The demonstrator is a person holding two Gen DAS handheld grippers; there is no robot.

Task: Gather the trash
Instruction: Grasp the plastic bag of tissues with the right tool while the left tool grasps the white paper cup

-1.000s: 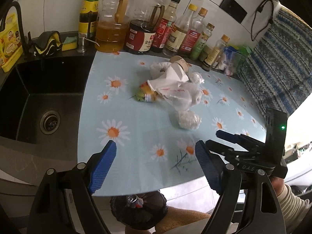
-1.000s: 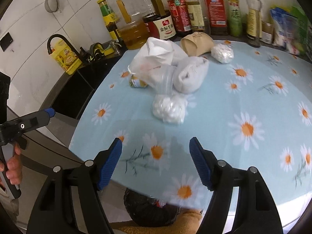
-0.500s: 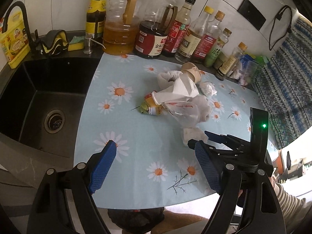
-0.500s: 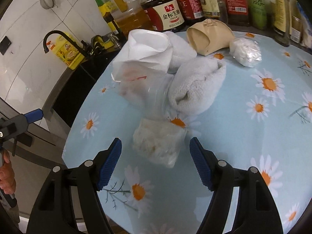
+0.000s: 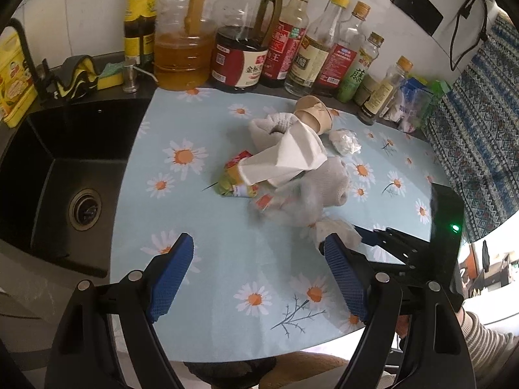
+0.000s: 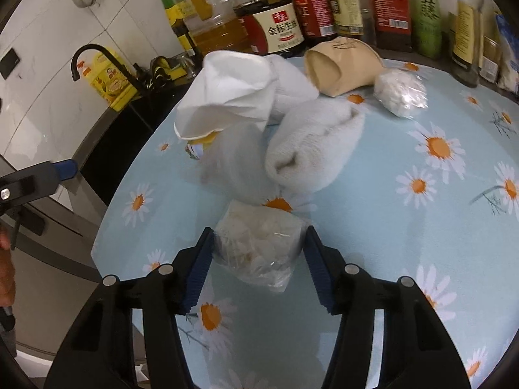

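A heap of trash lies mid-table: a white paper bag (image 6: 227,97), a rolled white cloth (image 6: 311,142), a brown paper cup (image 6: 343,64) on its side, a yellow snack wrapper (image 5: 236,181) and a clear plastic bag (image 6: 233,165). A wad of crumpled tissue in clear plastic (image 6: 259,243) sits between the pads of my right gripper (image 6: 259,259), whose jaws have narrowed around it and touch its sides. A second plastic-wrapped wad (image 6: 400,94) lies by the cup. My left gripper (image 5: 259,278) is open and empty above the table's near edge.
A row of oil and sauce bottles (image 5: 240,52) lines the back wall. A black sink (image 5: 65,175) is to the left of the daisy-print tablecloth (image 5: 227,259). A dark trash bag (image 5: 233,372) sits below the table's front edge. A patterned curtain (image 5: 480,129) hangs at right.
My right gripper has moved forward to the tissue wad and its jaws have closed in around it. My left gripper has risen slightly and stays open.
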